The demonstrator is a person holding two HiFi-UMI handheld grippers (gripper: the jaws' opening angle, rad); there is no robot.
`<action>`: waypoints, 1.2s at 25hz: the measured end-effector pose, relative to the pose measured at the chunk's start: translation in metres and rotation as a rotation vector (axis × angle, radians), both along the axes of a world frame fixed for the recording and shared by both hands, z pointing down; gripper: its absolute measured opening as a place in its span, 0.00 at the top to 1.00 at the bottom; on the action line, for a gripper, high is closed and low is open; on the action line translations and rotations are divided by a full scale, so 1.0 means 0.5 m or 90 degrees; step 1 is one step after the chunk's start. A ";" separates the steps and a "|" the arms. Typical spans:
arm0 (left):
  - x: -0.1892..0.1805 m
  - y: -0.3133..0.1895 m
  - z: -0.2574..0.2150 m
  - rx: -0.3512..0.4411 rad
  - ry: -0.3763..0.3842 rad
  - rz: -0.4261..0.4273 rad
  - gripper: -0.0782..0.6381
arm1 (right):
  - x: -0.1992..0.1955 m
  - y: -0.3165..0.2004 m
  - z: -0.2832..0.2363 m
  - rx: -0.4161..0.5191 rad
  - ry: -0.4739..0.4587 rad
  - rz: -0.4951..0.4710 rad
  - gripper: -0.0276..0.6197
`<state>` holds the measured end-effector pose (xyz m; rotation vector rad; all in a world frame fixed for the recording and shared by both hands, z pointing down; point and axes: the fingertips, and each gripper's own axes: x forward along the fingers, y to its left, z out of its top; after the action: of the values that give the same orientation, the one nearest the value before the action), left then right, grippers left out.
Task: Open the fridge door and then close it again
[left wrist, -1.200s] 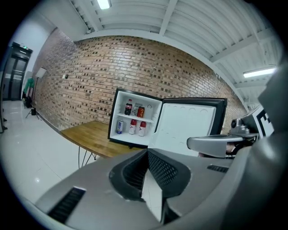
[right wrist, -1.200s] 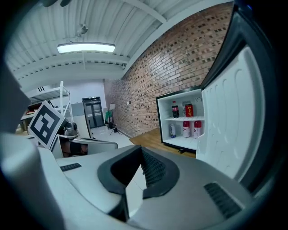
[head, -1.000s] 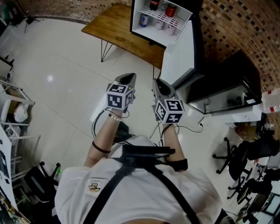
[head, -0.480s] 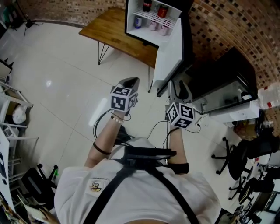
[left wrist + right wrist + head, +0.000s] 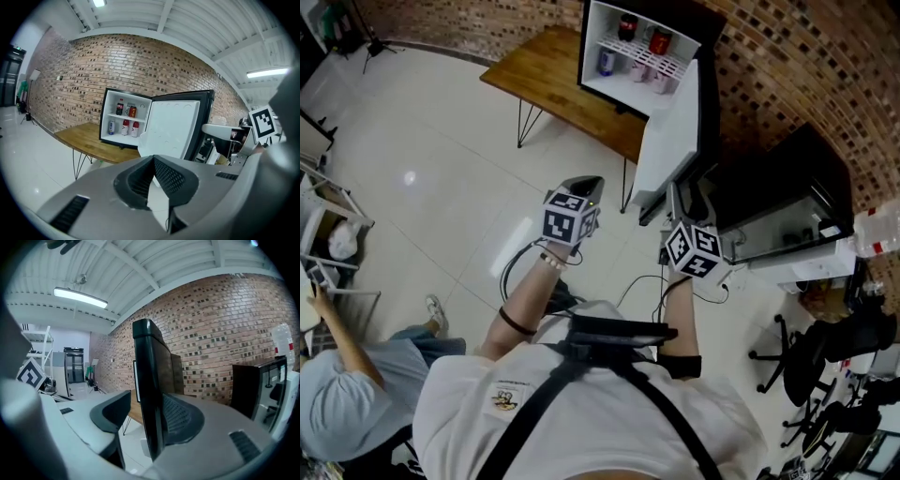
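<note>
One fridge door (image 5: 670,131) open (white inside) | right hand-held gripper (image 5: 142,416) opening astride its edge | left hand-held gripper (image 5: 153,164) closed, empty

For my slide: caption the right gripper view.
Right gripper, jaws opening, straddles the edge of the open fridge door; brick wall behind.

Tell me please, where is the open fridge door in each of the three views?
Head view: fridge door, upper centre, white inner face showing, swung out at the right of the fridge.
Left gripper view: centre-right, white inner face toward the camera.
Right gripper view: centre, edge-on, a dark upright slab.
Shared landmark: brick wall.
</note>
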<state>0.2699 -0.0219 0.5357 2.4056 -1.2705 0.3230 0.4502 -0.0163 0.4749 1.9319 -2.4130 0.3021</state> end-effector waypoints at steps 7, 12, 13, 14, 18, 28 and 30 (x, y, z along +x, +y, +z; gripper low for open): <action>-0.020 -0.027 0.008 -0.010 0.001 -0.003 0.89 | -0.032 -0.019 -0.002 -0.005 0.025 -0.007 0.68; -0.037 -0.036 0.014 -0.015 0.000 -0.012 0.89 | -0.091 -0.037 0.002 -0.011 0.042 -0.049 0.68; -0.044 -0.036 0.015 -0.016 0.000 -0.015 0.89 | -0.105 -0.041 0.004 -0.011 0.046 -0.056 0.68; -0.052 -0.035 0.016 -0.018 0.000 -0.019 0.89 | -0.119 -0.046 0.005 -0.011 0.050 -0.060 0.68; -0.107 -0.033 0.020 -0.019 -0.004 -0.045 0.89 | -0.186 -0.069 0.006 -0.016 0.077 -0.072 0.66; -0.242 -0.068 0.032 -0.027 0.000 -0.105 0.89 | -0.387 -0.183 0.015 -0.016 0.162 -0.113 0.68; -0.268 -0.084 0.031 -0.026 0.001 -0.114 0.89 | -0.425 -0.213 0.017 -0.014 0.171 -0.117 0.69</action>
<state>0.1360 -0.0641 0.5513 2.2382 -1.4525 0.2920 0.2375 -0.1230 0.4834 1.6069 -2.3724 0.0575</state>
